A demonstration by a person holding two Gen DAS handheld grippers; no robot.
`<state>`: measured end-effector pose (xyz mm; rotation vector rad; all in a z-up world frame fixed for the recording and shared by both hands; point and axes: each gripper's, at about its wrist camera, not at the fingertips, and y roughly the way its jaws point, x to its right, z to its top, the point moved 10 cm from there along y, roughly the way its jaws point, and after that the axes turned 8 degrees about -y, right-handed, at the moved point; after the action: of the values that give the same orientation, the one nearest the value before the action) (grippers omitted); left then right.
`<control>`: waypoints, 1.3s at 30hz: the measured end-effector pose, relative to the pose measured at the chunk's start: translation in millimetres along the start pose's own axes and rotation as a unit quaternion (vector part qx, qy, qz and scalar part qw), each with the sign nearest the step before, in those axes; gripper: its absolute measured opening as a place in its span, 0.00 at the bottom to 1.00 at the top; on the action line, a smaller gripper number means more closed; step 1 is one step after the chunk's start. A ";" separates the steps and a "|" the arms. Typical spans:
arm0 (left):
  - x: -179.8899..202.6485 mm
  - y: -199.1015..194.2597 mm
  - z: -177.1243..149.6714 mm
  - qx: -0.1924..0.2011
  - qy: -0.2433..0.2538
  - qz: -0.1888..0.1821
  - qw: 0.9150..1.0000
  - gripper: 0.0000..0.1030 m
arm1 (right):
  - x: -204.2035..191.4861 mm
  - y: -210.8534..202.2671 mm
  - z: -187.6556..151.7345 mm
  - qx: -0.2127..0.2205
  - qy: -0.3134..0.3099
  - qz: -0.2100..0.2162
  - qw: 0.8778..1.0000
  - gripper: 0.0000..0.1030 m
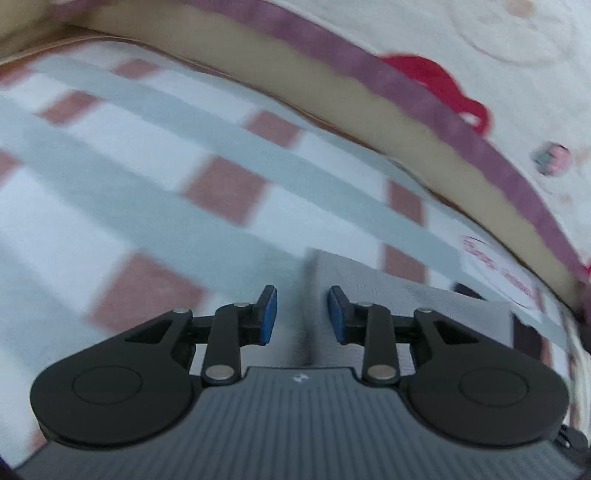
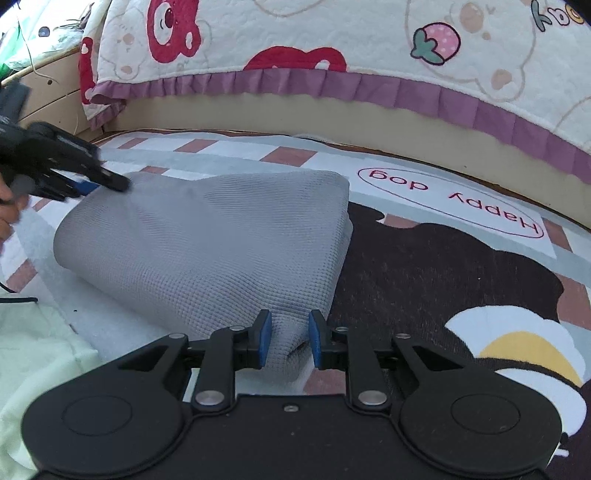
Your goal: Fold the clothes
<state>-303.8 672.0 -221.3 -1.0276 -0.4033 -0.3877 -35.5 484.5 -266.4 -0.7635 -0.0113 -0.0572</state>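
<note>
My left gripper [image 1: 302,314] hovers with jaws parted over the edge of the grey folded cloth [image 1: 388,291] on the checked mat [image 1: 147,184], everything blurred.

You are working in a home, most likely a child's bedroom or play corner.

In front of you lies a soft checked play mat [image 2: 436,236] printed with "Happy dog" [image 2: 452,202] and a cartoon figure. Behind it, a quilted cover [image 2: 332,33] with red bears, a strawberry [image 2: 437,41] and a purple ruffle [image 2: 424,96] drapes over a beige cushioned edge [image 2: 258,112]. A folded grey garment [image 2: 207,236] rests on the mat.
</note>
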 end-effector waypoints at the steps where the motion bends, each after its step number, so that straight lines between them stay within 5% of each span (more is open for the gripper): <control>1: -7.1 -9.4 1.9 0.004 -0.018 0.008 1.000 0.25 | 0.2 0.3 0.1 -0.001 0.000 0.001 1.000 0.23; 4: -23.8 -28.1 -3.6 -0.004 -0.080 -0.012 0.997 0.26 | 0.9 1.6 0.6 -0.003 0.001 0.002 1.000 0.25; 8: -27.6 -33.4 -23.9 -0.031 -0.091 -0.032 0.995 0.30 | 1.6 3.0 1.4 -0.007 0.002 0.000 1.000 0.29; 12: -25.3 -31.3 -33.4 -0.051 -0.132 -0.069 0.988 0.35 | 8.1 5.9 0.8 -0.021 0.014 -0.012 1.000 0.45; 18: -29.8 -10.7 -48.6 -0.067 -0.088 -0.021 0.994 0.35 | 19.8 6.7 -4.4 -0.039 0.079 0.011 0.996 0.46; 25: -35.1 6.0 -58.6 -0.072 -0.020 0.044 0.996 0.19 | 32.2 -8.6 -8.4 -0.089 0.197 0.004 0.976 0.53; 27: -34.5 7.5 -59.0 -0.071 -0.017 0.045 0.996 0.19 | 27.8 -11.0 -16.0 -0.103 0.284 0.046 0.952 0.55; 33: -44.0 -7.4 -48.3 -0.060 -0.086 0.001 0.994 0.19 | 2.1 -3.9 -57.5 -0.114 0.534 0.165 0.821 0.56; 36: -41.1 -18.0 -39.0 -0.042 -0.125 -0.050 0.990 0.19 | 1.6 2.5 -54.7 -0.085 0.569 0.164 0.801 0.62; 39: -26.8 -36.0 -19.4 0.026 -0.085 -0.063 0.994 0.19 | 1.5 9.9 -43.6 -0.058 0.580 0.155 0.797 0.66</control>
<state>-341.7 641.6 -216.8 -0.9903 -0.6297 -0.4012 -33.9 461.4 -304.7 -0.7405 1.3091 -0.2085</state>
